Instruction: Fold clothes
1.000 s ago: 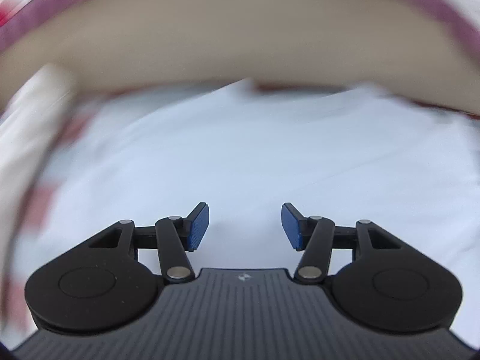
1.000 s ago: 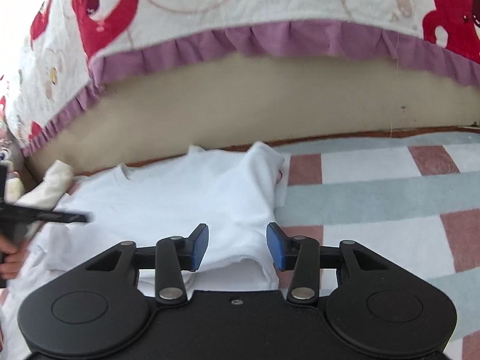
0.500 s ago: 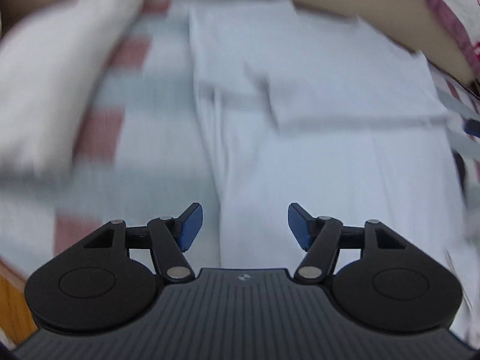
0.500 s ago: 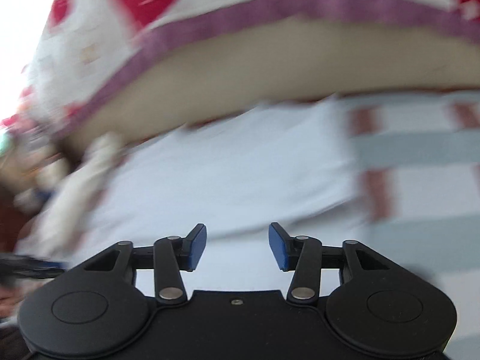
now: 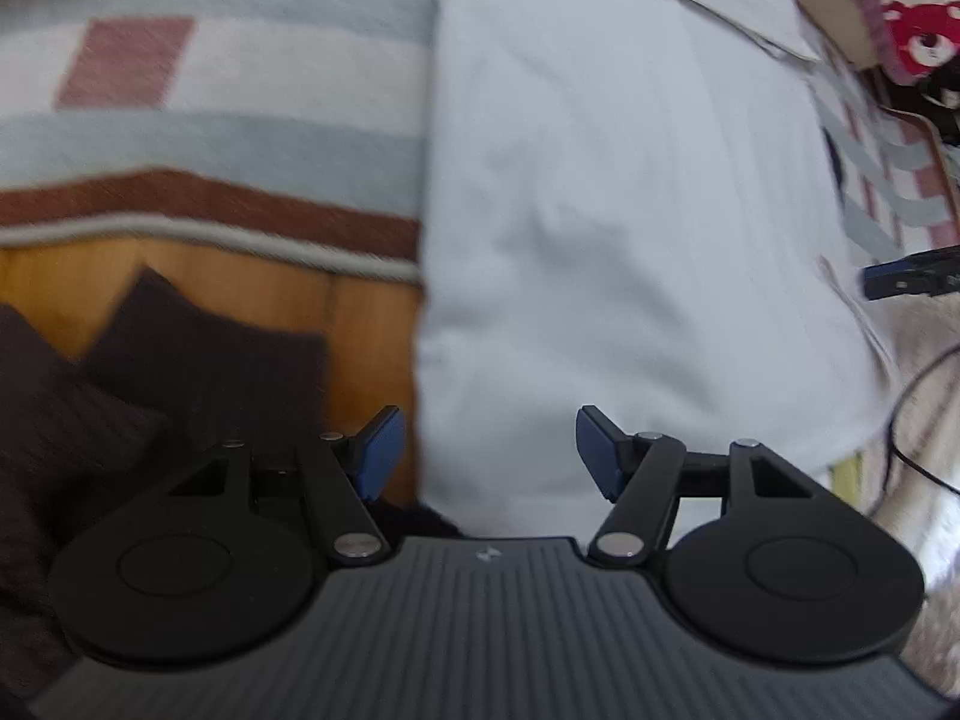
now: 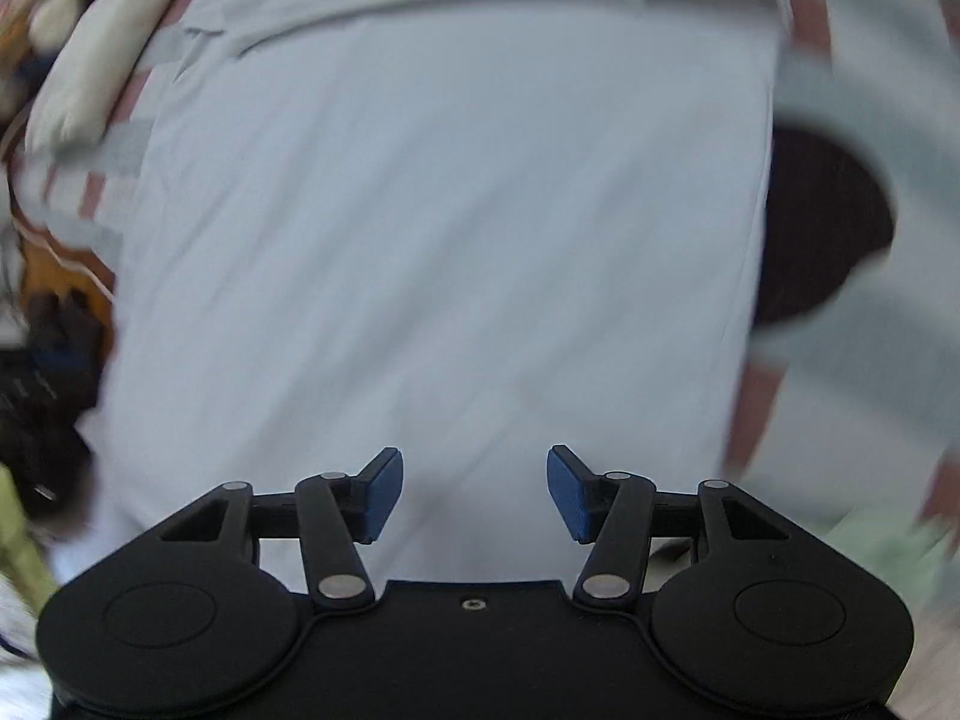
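Lying on striped bedcover (image 5: 240,60), hem overhanging edge: white shirt (image 5: 600,180). Hovering with jaws spread, gripping nothing: left gripper (image 5: 489,450), right gripper (image 6: 474,495). Risking slippage off edge, pinching single layer.

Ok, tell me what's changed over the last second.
Both hand-held grippers pulled back from the sofa side to the near end of the white T-shirt. The left hand-held gripper now sits at its left edge, the right hand-held gripper over its middle. Nothing grasped; both stayed open.
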Available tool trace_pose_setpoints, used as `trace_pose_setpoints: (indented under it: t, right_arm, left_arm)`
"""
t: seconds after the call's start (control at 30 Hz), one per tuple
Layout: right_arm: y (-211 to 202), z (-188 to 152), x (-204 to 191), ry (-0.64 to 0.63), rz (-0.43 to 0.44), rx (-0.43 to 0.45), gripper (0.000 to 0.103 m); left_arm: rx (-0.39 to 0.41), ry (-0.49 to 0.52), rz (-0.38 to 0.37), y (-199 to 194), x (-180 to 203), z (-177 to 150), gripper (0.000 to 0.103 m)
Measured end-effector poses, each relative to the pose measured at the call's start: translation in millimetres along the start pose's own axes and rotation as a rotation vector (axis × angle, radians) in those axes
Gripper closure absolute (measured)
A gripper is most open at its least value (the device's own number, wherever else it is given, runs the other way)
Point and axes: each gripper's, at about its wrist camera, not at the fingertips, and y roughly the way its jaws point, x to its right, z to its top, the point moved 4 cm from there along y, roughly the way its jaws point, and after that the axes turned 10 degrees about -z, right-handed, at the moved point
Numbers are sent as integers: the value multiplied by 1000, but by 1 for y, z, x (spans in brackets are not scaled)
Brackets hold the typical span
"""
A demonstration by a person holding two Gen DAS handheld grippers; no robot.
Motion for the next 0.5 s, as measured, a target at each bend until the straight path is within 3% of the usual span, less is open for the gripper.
trace_pose_setpoints:
  t: [0.1,0.27,0.33,0.37,0.43,0.5]
  right_arm:
    - [10,-16,-5,37,-11,-35,34]
    - [12,-33,-19,-56,-83,7,32]
    - [13,-40,-21,-102,-109,26,50]
    - [13,-43,-21,-112,-119,30,52]
    - [11,-47,-19,-96,-119,52,71]
    - [4,-49,-18,-79,-118,92,90]
  left_arm:
    - [-27,-34,-25,5,-5,-9,38]
    - [-21,-86,-81,10,-11,-20,35]
    - [-6,-125,-111,13,-11,-25,35]
    - [14,-127,-80,14,-11,-26,36]
    - [53,-85,-25,14,-5,-28,41]
    - [83,3,26,12,8,-32,66]
